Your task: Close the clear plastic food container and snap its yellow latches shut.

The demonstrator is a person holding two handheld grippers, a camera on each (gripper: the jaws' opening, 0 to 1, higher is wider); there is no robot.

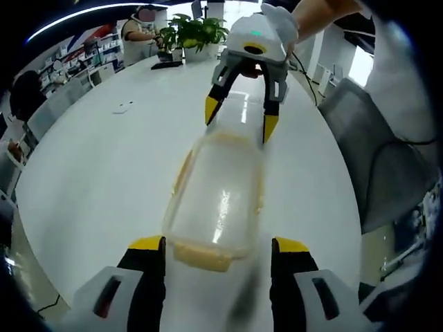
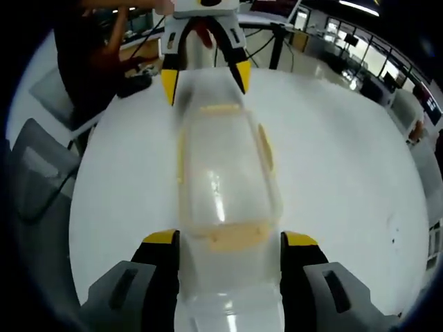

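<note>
Container lying between my two grippers on the table

The clear plastic food container with yellow latches (image 1: 216, 200) is resting on the round white table (image 1: 104, 180), my left gripper (image 1: 218, 250) sitting at one end and my right gripper (image 2: 230, 245) facing it at the other; a potted green plant (image 1: 195, 33) is standing at the table's far edge.

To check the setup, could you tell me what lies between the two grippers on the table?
The clear container with yellow latches spans the stretch between the left gripper and right gripper, in both views.
</note>
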